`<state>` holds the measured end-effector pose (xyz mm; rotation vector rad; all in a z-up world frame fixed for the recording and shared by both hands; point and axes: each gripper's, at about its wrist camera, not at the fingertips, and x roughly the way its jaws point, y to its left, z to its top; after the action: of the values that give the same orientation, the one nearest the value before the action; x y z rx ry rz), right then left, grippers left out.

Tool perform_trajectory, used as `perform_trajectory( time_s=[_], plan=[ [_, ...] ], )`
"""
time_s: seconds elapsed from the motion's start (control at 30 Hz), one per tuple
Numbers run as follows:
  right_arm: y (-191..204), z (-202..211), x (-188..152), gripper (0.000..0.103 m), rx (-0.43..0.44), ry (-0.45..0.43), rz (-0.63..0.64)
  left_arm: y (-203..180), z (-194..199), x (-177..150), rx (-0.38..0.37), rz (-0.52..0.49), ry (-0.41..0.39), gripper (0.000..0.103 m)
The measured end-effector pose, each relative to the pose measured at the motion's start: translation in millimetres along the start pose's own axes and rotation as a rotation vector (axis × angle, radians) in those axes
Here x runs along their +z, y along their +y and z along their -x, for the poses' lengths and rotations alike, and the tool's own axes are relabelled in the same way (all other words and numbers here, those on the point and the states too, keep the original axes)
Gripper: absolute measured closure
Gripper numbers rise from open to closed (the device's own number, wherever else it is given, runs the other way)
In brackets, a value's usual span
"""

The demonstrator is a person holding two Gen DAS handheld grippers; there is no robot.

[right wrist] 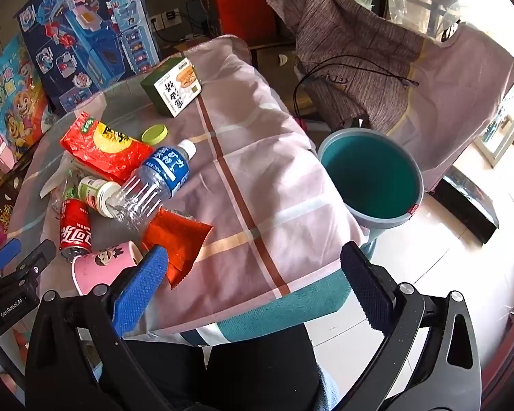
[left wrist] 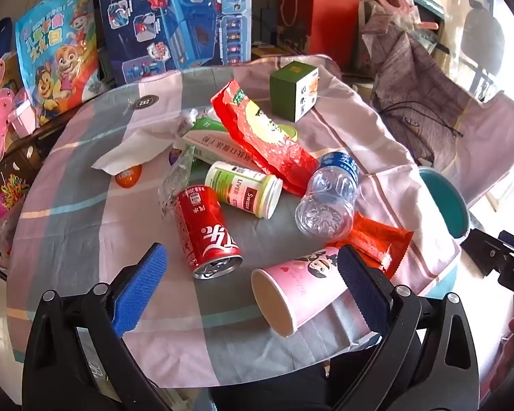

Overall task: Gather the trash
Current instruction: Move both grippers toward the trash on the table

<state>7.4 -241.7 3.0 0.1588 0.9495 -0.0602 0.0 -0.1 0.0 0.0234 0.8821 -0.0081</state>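
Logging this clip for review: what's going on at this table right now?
A person holds two grippers over a cloth-covered table strewn with trash; both are open and empty. The left gripper hovers near a tipped pink paper cup and a red Coca-Cola can. The right gripper hangs over the table's edge. A teal bin beside the table looks empty, so nothing seems collected yet.

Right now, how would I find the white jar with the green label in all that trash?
Look at the round table with the checked cloth, at the trash pile in its middle. The white jar lies on its side between the red cola can and the clear water bottle. It alone is white, with a green and red label.
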Motion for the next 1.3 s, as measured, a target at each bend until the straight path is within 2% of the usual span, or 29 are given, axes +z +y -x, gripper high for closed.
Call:
perform_trajectory(
  time_s=[0.33, 1.3],
  plan=[
    [-12, 13, 3, 0.006, -0.013, -0.038, -0.019, -3, 13, 4, 0.010, -0.005, -0.033, 0.004],
    [-10, 0, -4, 0.006, -0.037, -0.003, -0.011, 4, 2, -3, 0.012, 0.008, -0.015, 0.004]
  ],
)
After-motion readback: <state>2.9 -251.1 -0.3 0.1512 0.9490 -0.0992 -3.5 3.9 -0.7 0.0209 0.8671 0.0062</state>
